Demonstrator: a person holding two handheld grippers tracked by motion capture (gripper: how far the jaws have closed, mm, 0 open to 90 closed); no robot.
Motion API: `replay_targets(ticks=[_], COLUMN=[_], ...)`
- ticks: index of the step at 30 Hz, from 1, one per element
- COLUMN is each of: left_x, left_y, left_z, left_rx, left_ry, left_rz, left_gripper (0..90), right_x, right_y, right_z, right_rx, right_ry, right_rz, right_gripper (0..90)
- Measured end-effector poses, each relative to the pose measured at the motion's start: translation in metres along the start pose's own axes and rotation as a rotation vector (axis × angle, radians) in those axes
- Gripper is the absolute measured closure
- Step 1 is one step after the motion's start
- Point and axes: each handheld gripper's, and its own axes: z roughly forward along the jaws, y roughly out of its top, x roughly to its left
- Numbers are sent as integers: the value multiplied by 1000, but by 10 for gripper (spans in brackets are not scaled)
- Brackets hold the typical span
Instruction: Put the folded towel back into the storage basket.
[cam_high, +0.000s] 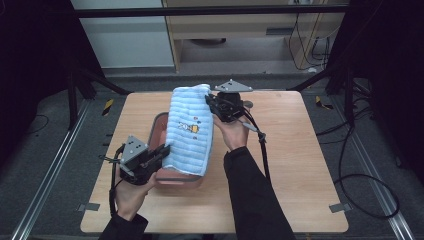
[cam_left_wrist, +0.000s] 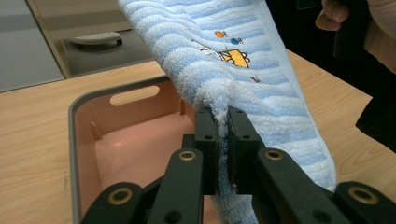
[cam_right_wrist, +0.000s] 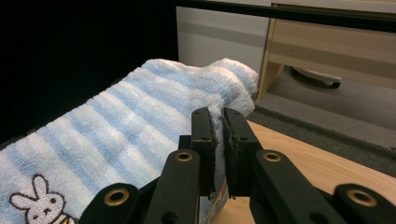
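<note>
Room: dark curtains at the left and right edges of the high view, a pale cabinet and cables along the top, and a light wooden surface (cam_high: 300, 165) in the middle of the frame.
High view, towel: my blue-and-white striped towel (cam_high: 189, 131) hangs stretched between both tools at centre frame, sloping from upper right down to lower left, right over a pink bin (cam_high: 172, 181) with a grey rim.
High view, left gripper (cam_high: 161, 151): low left of centre, pinching the towel's near lower edge, just above the bin's near end.
High view, right gripper (cam_high: 212, 102): upper centre, raised, pinching the far top edge; I judge I hold two opposite ends so the cloth stays flat and taut instead of bunching.
Left gripper view, grip: my jaws are pressed together on a fold of terry at lower centre; the towel runs up and to the right, a small yellow embroidered figure (cam_left_wrist: 236, 58) at upper centre.
Left gripper view, bin: it sits open and empty at the left of the frame, a handle slot in its far wall; my other hand (cam_left_wrist: 332, 13) shows at upper right.
Right gripper view, grip: jaws pressed together on a puckered towel edge at centre; a rabbit motif (cam_right_wrist: 39, 205) sits at lower left.
Judgement: held over the bin like this, the towel looks ready to be lowered in or folded.
</note>
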Motion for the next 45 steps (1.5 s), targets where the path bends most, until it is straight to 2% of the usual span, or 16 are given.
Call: replay_targets(ticks=[10,23,32,38,45], left_x=[18,37,42,42,41], left_y=[-4,-16,-25,-29,-35], left_z=[1,13,23,28,34], left_rx=[9,44,80,100,134], left_ry=[29,56,71,79,80], left_rz=[-24,-51,-51,-41,-40], left_gripper=[843,843,843,843,844], right_x=[8,14,16,17,15], right_y=[-1,-10,-19,-25,-36], right_z=[24,50,64,70,76], right_rx=[6,21,45,60,85], right_ry=[21,36,40,45,43], right_rz=[0,7,4,-11,-2], right_gripper=[840,840,840,840,840])
